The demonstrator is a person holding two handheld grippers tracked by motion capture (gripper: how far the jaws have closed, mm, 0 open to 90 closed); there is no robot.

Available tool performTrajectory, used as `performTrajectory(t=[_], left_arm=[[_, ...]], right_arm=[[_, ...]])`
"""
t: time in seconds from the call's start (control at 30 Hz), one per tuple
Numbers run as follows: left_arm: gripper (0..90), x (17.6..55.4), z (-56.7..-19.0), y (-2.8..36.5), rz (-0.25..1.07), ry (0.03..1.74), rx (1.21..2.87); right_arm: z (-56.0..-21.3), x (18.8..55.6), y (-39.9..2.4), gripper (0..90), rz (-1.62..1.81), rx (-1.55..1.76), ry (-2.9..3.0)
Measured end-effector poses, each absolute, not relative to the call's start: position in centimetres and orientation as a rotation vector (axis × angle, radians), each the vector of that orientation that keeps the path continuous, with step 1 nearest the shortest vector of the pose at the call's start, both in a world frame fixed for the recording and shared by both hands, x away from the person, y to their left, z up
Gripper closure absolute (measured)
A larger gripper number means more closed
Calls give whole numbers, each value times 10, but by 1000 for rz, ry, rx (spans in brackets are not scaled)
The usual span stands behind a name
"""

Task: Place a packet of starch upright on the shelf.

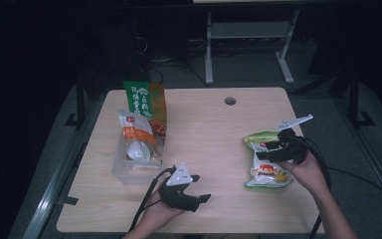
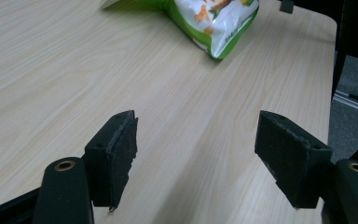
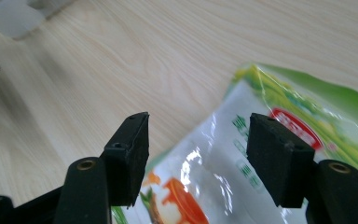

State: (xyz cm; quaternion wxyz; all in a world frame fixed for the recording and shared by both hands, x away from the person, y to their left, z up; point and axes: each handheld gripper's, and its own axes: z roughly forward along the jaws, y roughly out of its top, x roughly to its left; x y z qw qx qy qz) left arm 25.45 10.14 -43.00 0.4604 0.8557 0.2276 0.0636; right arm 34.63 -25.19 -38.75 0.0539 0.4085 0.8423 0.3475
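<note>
Your right hand-held gripper hangs spread above the green snack bag; lower it squarely over the bag's edge, then pinch firmly.

High view: we find the room dim, near black around the edges, and the pale tabletop is the one lit area. The picture is soft and grainy with low contrast, and print on the packets is unreadable.

Both gripper views are far brighter, with even, diffuse light and the wood grain crisp toward 12 o'clock.

Left gripper view: faint, soft-edged shadow under the black jaws, and slight blur at 6 o'clock.

Right gripper view: we note white glare streaks on the shiny green snack bag between 5 and 6 o'clock. A blurred translucent shape sits at 11 o'clock, and a broad soft shadow runs across the tabletop from 9 to 10 o'clock.
</note>
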Motion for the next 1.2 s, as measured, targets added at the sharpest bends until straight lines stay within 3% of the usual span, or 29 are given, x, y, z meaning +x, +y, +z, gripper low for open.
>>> performTrajectory(t=[0.77, 1.03, 1.2], left_arm=[[354, 275, -430, 42, 71, 482, 2139], [353, 278, -429, 35, 77, 482, 2138], [353, 280, -429, 34, 83, 485, 2140]], right_arm=[[-428, 344, -326, 426, 958, 1539, 2456], [-435, 342, -331, 623, 1082, 1551, 2483], [-435, 336, -325, 667, 1079, 1533, 2504]])
